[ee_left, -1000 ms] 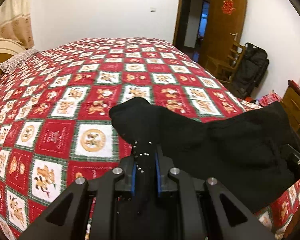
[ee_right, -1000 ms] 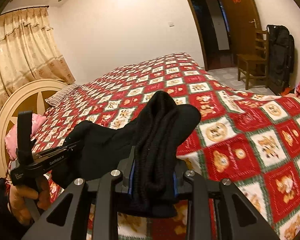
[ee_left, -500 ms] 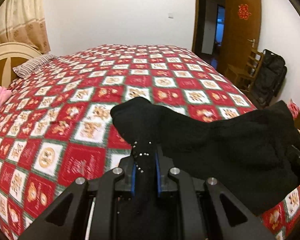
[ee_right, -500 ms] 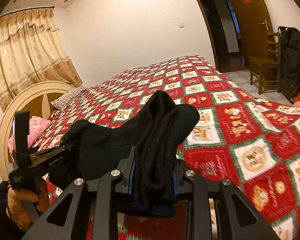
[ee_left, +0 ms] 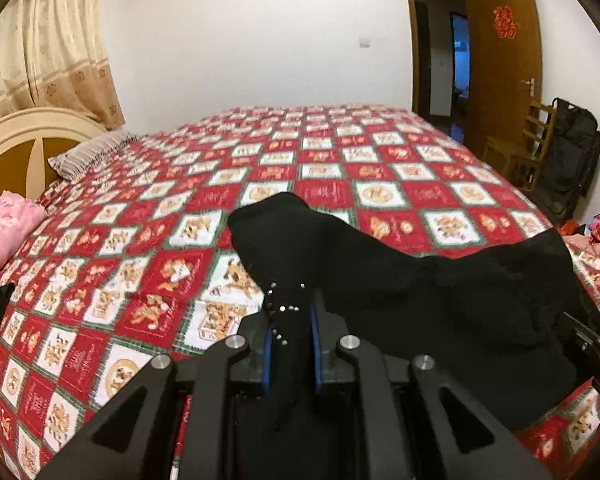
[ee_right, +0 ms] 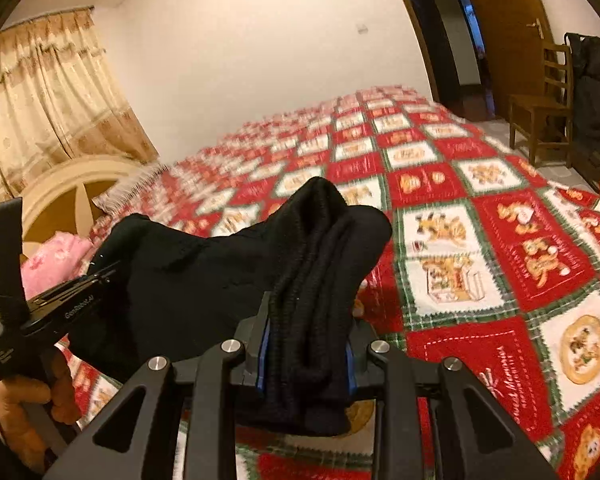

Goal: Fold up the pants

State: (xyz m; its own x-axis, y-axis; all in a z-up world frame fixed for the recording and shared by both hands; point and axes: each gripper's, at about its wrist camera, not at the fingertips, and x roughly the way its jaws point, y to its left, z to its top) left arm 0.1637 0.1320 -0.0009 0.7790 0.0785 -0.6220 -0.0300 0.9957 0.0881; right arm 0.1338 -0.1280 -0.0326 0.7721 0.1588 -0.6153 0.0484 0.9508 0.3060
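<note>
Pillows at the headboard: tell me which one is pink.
The pink pillow is the nearer one, at the left edge of the bed. The other, a striped grey pillow, lies farther back against the cream headboard.

A big bed wears a red quilt (ee_left: 324, 184) with small bear pictures in squares. A pink pillow (ee_left: 4, 232) and a striped pillow (ee_left: 88, 154) lie near the round headboard (ee_left: 28, 136). Gold curtains (ee_right: 48, 92) hang behind it. A wooden chair (ee_right: 540, 108) stands by the brown door (ee_left: 500, 60), beside a black bag (ee_left: 572, 156).
</note>
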